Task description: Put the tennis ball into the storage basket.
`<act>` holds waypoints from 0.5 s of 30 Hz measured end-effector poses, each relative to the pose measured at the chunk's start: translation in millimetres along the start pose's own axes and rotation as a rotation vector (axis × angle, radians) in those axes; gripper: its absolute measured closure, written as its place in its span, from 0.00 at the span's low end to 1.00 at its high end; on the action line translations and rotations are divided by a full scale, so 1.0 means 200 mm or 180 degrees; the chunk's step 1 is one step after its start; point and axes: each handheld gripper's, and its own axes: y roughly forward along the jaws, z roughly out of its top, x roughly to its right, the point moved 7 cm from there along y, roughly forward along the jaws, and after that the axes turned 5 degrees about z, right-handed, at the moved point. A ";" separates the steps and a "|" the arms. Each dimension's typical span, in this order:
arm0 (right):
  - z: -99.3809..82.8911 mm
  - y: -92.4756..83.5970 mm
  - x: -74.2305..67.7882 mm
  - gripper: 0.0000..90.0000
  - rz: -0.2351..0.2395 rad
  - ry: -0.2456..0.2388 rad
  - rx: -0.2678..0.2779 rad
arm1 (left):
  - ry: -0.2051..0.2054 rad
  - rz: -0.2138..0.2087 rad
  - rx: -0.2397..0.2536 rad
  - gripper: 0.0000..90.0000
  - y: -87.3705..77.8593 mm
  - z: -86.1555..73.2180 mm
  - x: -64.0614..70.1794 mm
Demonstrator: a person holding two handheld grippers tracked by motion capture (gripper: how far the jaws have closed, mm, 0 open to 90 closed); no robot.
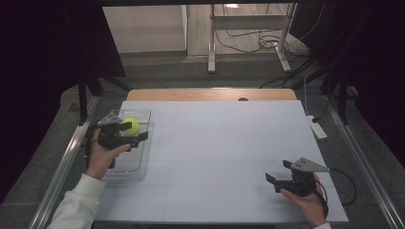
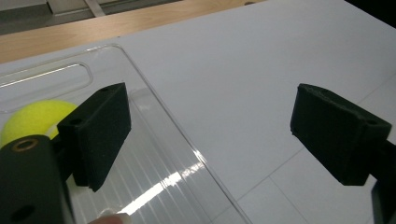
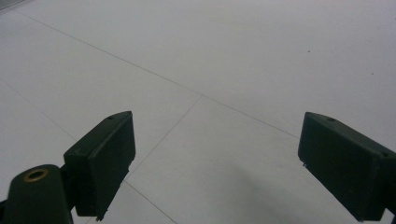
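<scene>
Ball (image 2: 35, 119) beside left hand-held gripper (image 2: 210, 135)

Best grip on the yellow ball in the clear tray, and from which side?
Probably from above: the ball sits inside the clear tray, whose raised walls block a level approach. Span its widest middle, one pad each side; it is round, so any heading works.

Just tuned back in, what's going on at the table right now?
A person holds a gripper in each hand over a white table. The left gripper hangs over a clear plastic tray at the table's left edge, its jaws apart with nothing between them; a yellow-green ball lies in the tray just beside one jaw. The right gripper sits near the front right corner, jaws open over bare table.
</scene>
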 end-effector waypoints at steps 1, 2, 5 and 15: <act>0.00 0.00 0.00 0.12 0.0000 0.0000 0.0000 | 0.0017 -0.0019 -0.0002 0.15 0.00 -0.01 0.01; 0.00 0.00 0.00 0.12 0.0000 0.0000 0.0000 | 0.0018 -0.0029 0.0005 0.15 -0.01 -0.01 0.02; 0.00 0.00 0.00 0.12 -0.0006 -0.0002 -0.0005 | 0.0020 -0.0060 0.0011 0.15 -0.01 -0.02 0.04; 0.00 0.00 0.00 0.12 0.0002 0.0001 -0.0001 | 0.0093 -0.0135 0.0022 0.15 -0.05 -0.08 0.11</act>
